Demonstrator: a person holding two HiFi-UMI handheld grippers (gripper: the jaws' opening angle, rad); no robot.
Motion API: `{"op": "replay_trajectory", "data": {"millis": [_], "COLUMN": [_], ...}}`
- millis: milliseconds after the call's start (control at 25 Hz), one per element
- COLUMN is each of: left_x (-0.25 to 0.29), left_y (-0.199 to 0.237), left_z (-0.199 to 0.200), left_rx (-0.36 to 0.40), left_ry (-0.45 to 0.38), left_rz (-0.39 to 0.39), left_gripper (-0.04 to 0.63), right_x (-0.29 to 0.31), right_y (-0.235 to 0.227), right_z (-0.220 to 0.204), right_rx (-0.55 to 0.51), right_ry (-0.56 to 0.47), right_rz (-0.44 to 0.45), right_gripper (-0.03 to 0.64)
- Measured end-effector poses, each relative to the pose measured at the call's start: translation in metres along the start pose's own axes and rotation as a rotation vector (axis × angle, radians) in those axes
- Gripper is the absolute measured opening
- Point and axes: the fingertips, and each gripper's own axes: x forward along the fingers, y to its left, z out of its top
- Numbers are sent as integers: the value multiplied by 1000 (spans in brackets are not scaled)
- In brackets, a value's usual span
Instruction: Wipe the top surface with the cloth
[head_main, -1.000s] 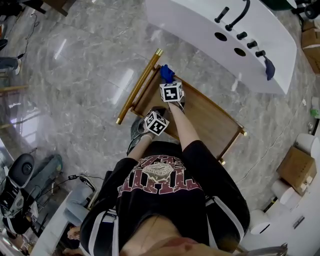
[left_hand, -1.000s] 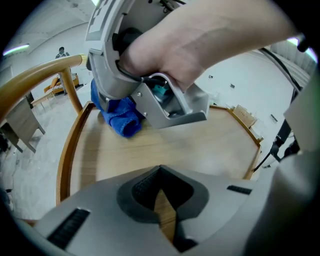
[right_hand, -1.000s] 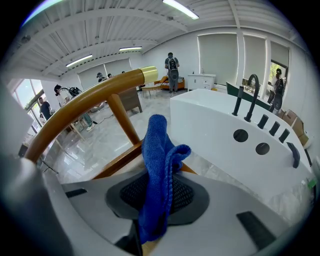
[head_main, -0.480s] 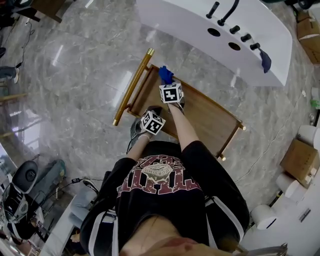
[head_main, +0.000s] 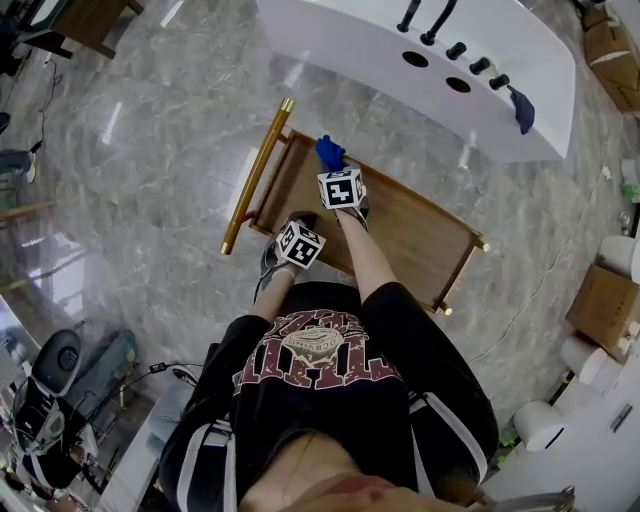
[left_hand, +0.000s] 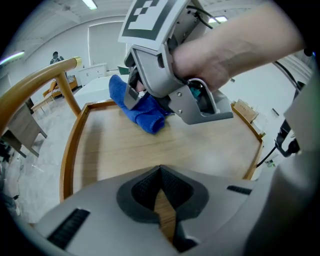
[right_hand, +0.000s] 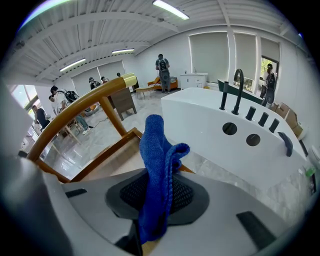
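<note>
One cloth (right_hand: 157, 150) in right claw (right_hand: 158, 197) touches top surface (left_hand: 150, 150) near far rim; left claw (left_hand: 160, 200) closed.

We wear a black short-sleeved T-shirt (head_main: 330, 400) with a red-and-white chest print; our grey left gripper (left_hand: 161, 175) and right gripper (right_hand: 159, 175) carry black-and-white marker cubes (head_main: 341, 188)

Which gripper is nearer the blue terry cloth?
Right. The right gripper is shut on the blue cloth; left gripper, shut and empty, hangs behind it over the wooden top, apart.
</note>
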Motion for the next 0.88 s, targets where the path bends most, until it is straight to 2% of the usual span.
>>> {"op": "replay_trajectory", "data": {"millis": [240,760,880], "left_x": [0,1,0], "left_y": [0,-2,-3], "left_z": [1,1,2], "left_rx": [-19,-8,15], "left_ry": [4,23,27], "left_rz": [1,6,13], "left_gripper": [46,46,46], "right_x": [-9,-23,-27], "right_y": [-11,-32,-38], "right_z": [-8,-24,-27], "right_rx": [16,38,40], "right_ry": [-3,5,6], "right_rz": [-17,-38,-45], "right_gripper": [86,86,86]}}
